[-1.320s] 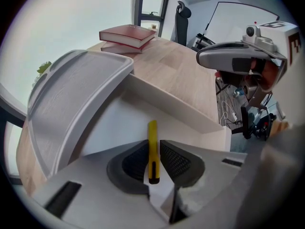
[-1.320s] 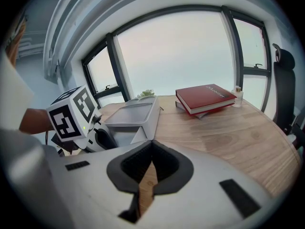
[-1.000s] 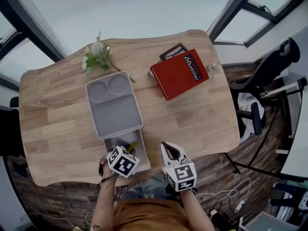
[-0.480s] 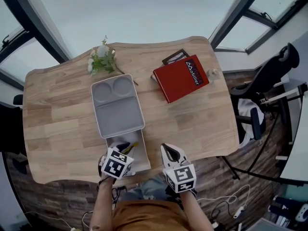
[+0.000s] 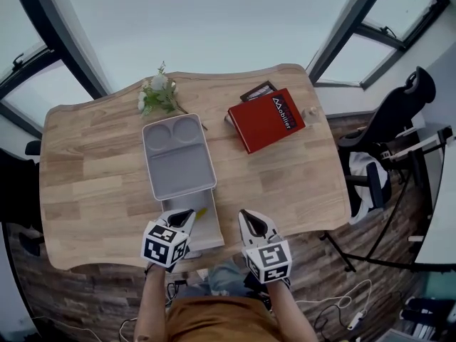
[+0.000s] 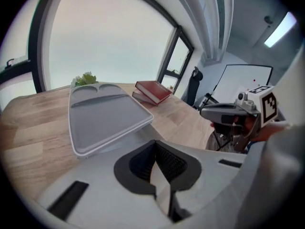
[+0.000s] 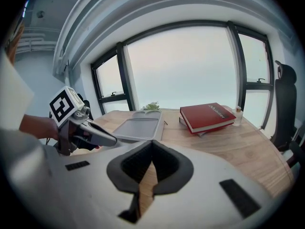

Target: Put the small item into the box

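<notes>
An open pale box point(image 5: 208, 235) sits at the table's near edge. A grey compartment lid point(image 5: 178, 155) leans over its far half. A small yellow item point(image 5: 200, 212) lies inside the box by its right wall. My left gripper point(image 5: 182, 216) is shut and empty, with its tips over the box's near left part. In its own view the left gripper point(image 6: 155, 144) faces the lid point(image 6: 102, 113). My right gripper point(image 5: 247, 216) is shut and empty, just right of the box; in its own view the right gripper point(image 7: 151, 144) points across the table.
A red book point(image 5: 268, 118) on a darker book lies at the far right, with a small bottle point(image 5: 311, 112) beside it. A sprig of flowers point(image 5: 158, 92) lies beyond the lid. An office chair point(image 5: 399, 120) stands off the table's right side.
My left gripper has drawn back toward me and a little left, out from over the box's middle. The yellow item stays in the box. The right gripper has barely moved.
</notes>
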A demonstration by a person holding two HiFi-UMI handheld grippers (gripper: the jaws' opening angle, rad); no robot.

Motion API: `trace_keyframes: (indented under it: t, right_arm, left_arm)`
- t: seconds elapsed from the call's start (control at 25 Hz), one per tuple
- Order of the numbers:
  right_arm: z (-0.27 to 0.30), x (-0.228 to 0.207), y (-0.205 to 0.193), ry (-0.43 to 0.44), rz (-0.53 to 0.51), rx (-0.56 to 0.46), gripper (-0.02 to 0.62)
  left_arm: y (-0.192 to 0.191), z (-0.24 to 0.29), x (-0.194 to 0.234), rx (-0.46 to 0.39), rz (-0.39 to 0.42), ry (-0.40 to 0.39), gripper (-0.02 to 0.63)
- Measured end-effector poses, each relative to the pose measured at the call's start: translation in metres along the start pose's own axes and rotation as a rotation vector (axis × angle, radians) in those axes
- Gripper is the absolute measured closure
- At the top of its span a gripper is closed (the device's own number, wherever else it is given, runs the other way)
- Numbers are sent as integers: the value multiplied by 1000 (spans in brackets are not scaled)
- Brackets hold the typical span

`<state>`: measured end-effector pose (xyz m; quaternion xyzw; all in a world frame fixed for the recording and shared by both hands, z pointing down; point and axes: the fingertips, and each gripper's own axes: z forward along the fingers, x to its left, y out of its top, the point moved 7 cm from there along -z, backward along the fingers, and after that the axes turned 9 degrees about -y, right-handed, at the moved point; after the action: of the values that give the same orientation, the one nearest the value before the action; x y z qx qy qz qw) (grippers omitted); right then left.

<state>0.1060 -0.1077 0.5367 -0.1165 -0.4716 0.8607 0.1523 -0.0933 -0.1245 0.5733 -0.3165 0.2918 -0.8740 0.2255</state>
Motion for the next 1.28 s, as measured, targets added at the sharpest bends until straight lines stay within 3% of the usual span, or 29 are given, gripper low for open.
trace_keyframes:
  t: [0.2,0.4,0.56,1.0,1.28]
  right_arm:
    - [-14,15,15,5,-25,-46,592]
    - [-35,21,40,4,-37,-124,591]
    - [-49,23,51,-2,-41,-173,592]
    - [-86,49,65,-46,-29,-315,592]
    - [-98,61,69,-26,-29,-359,592]
  left_arm:
    - [15,-29,-12,-222,-54,-38,601]
    - [28,-64,-22,-335,-6,17,601]
    - [35,-87,-35,-442,-21,-27,601]
    - [37,-143,-65,-596,120,110,601]
    - [30,-160,-69,-627,119,137,601]
